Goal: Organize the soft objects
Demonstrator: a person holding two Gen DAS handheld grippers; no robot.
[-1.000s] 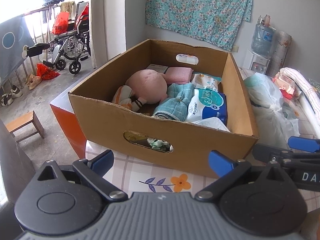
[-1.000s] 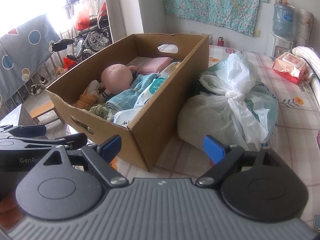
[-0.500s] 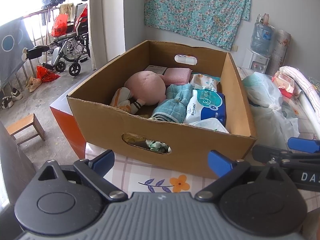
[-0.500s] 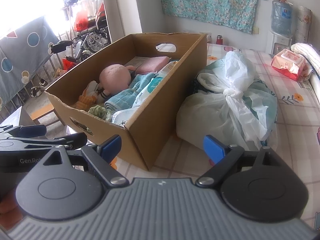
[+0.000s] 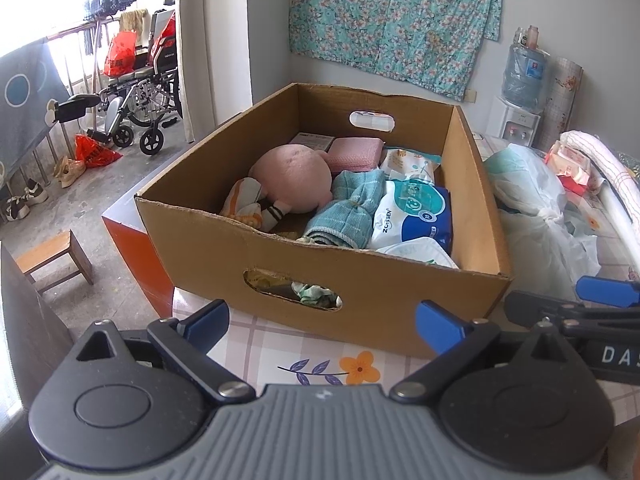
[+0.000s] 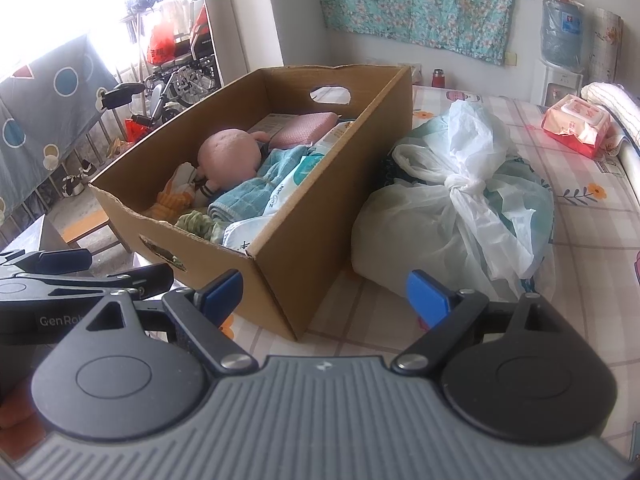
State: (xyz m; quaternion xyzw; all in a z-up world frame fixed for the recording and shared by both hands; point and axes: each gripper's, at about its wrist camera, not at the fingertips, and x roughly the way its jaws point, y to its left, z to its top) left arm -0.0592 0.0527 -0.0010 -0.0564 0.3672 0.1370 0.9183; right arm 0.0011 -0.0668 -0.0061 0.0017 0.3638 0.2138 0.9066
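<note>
A cardboard box (image 5: 360,280) stands on the table and holds a pink plush doll (image 5: 294,178), a teal towel (image 5: 344,216), a pink cloth (image 5: 356,154) and wipes packs (image 5: 416,212). The box also shows in the right wrist view (image 6: 280,236), with the doll (image 6: 230,156) inside. My left gripper (image 5: 322,322) is open and empty, just in front of the box's near wall. My right gripper (image 6: 324,294) is open and empty at the box's near right corner. A knotted white plastic bag (image 6: 452,216) lies right of the box.
A red wipes pack (image 6: 576,124) and a rolled towel (image 6: 612,100) lie at the far right of the flowered tablecloth (image 6: 592,216). A water dispenser (image 5: 520,92) stands at the wall. A wheelchair (image 5: 144,92) and a wooden stool (image 5: 52,256) are on the floor to the left.
Both grippers have shifted slightly, so the box sits a little differently in view. Both stay open and empty. Nothing in the box has moved.
</note>
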